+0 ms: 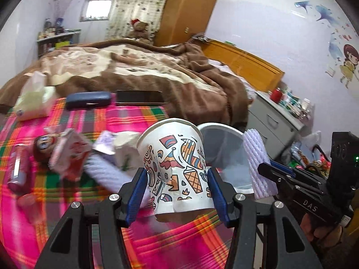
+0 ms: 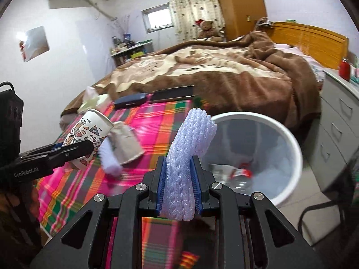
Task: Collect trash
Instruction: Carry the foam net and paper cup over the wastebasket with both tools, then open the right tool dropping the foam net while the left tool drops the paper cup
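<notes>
Both grippers are loaded: my left gripper (image 1: 177,187) clamps the patterned paper cup (image 1: 177,163) above the plaid cloth (image 1: 67,192), my right gripper (image 2: 178,188) pinches a foam net sleeve (image 2: 186,168) beside the white bin (image 2: 289,139). I judge this the carrying step; next, each piece must reach over the bin's rim before I let go.

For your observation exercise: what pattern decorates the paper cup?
Paper cup: white with colourful cartoon doodles, including ice-cream cones; clearest in the left wrist view.

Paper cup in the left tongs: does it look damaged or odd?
Yes. The paper cup in the left tongs has a torn, split side wall with a ragged notch near its base, and it is held tilted.
</notes>
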Demonstrator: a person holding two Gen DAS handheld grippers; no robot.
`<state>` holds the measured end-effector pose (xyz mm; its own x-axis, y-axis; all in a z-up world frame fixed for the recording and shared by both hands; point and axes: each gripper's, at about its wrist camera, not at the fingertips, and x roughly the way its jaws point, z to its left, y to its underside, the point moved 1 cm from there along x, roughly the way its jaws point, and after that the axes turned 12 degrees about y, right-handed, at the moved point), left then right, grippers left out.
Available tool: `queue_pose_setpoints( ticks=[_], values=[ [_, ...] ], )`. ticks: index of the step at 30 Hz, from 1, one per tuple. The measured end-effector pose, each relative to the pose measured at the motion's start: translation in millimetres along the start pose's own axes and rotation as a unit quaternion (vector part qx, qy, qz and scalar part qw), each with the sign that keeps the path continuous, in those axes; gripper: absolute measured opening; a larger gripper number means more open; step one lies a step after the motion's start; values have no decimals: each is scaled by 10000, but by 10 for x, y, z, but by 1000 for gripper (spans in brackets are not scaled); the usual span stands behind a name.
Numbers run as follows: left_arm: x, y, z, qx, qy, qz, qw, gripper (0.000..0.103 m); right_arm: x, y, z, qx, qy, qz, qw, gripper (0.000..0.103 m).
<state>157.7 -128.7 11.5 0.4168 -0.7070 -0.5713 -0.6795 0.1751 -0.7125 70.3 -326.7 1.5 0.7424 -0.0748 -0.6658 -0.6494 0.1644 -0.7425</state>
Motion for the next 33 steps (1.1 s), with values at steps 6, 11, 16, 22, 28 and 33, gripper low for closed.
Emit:
queue_pose_setpoints(
  ticks=[6, 11, 16, 22, 28, 33],
  values=[
    [463, -109, -176, 167, 292, 341, 9988, 56, 146, -62, -379, 194, 448, 113, 9987, 23],
    [787, -188, -324, 328, 415, 503, 9973, 56, 266, -61, -644, 258, 709, 285, 9967, 23],
    [1154, -225, -403, 340, 480, 785, 9952, 56, 395, -54, -824, 324, 768, 468, 9954, 23],
    [1470, -256, -472, 374, 505, 977, 9932, 57, 461, -69, -906, 265, 740, 574, 9953, 24],
    [1644, -261, -467, 295, 508, 1108, 9921, 59, 538, -61, -956, 204, 649, 697, 9952, 31],
    [1677, -270, -460, 249, 584, 1082, 9921, 68, 545, -62, -1006, 312, 691, 688, 9948, 58]
  ],
)
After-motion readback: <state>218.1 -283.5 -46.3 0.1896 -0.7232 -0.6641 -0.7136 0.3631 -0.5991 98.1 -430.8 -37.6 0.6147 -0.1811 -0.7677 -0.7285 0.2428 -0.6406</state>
